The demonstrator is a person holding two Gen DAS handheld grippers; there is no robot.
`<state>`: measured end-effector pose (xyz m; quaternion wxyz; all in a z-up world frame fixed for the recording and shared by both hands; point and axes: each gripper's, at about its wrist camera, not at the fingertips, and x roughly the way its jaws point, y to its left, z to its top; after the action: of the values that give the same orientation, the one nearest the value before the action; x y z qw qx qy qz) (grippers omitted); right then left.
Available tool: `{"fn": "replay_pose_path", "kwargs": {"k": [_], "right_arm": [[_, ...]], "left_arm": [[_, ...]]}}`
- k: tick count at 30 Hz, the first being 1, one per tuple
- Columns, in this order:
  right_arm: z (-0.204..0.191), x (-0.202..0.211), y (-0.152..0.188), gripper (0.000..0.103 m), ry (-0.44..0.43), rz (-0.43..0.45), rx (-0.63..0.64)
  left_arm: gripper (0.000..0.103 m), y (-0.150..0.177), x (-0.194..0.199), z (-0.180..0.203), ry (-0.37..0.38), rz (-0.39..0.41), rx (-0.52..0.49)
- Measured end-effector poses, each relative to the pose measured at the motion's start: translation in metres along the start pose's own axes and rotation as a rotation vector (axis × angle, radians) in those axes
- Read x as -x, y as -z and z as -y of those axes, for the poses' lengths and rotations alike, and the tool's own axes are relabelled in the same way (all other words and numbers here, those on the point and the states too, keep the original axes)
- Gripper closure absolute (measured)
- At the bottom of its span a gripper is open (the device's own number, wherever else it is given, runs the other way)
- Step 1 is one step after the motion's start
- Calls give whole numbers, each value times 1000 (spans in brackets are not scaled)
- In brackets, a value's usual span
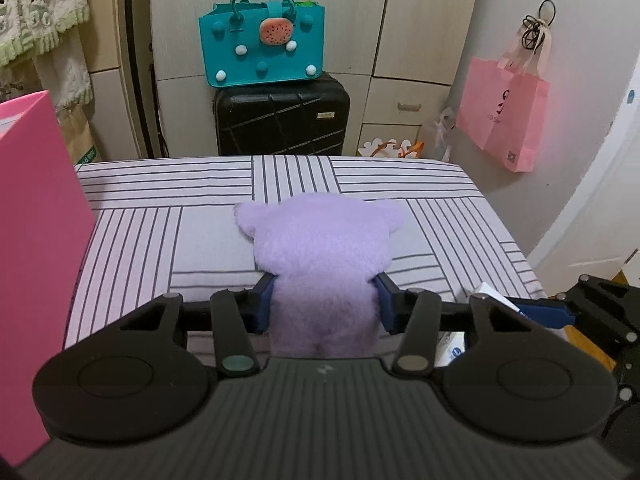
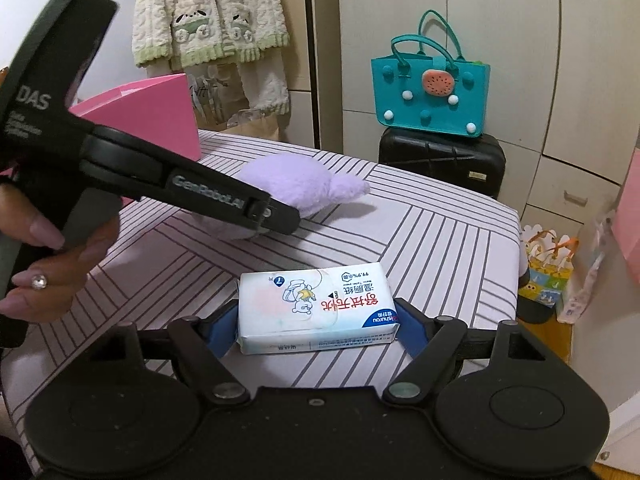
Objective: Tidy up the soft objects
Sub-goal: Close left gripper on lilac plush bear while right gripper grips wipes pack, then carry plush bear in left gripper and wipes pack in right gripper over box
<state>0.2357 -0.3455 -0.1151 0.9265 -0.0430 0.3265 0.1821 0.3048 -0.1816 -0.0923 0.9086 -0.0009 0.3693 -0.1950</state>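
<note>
The left gripper (image 1: 324, 300) is pinching the waist of the purple plush toy (image 1: 320, 240), whose body is extending straight ahead on the striped bed (image 1: 160, 232). The right gripper (image 2: 316, 320) is bracketing the wipes pack (image 2: 316, 308), long axis crosswise, pads at both ends. The pink box (image 1: 36, 240) is standing nearer the left gripper.

Small bedroom, evenly lit. Bed (image 1: 160, 216) under a pale striped sheet. Behind it, cream wardrobe doors (image 1: 420, 20) with drawers below. Black suitcase (image 1: 282, 120) upright at the bed's foot, teal felt handbag (image 1: 260, 48) on top. Pink paper bag (image 1: 504, 116) hung on the white wall. Fleecy cream garments (image 2: 208, 12) hanging left.
</note>
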Motion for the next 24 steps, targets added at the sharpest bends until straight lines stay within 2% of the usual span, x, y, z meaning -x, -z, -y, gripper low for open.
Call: {"fn": "replay_pose_path", "kwargs": {"k": [15,24], "right_arm": [[-16,21,8,20,16,-2,-12],[-27,43,16,20,19,-16,-19]], "left_arm": [[54,21,53,1,61,29,2],[54,33,89,6,133,7,-38]]}}
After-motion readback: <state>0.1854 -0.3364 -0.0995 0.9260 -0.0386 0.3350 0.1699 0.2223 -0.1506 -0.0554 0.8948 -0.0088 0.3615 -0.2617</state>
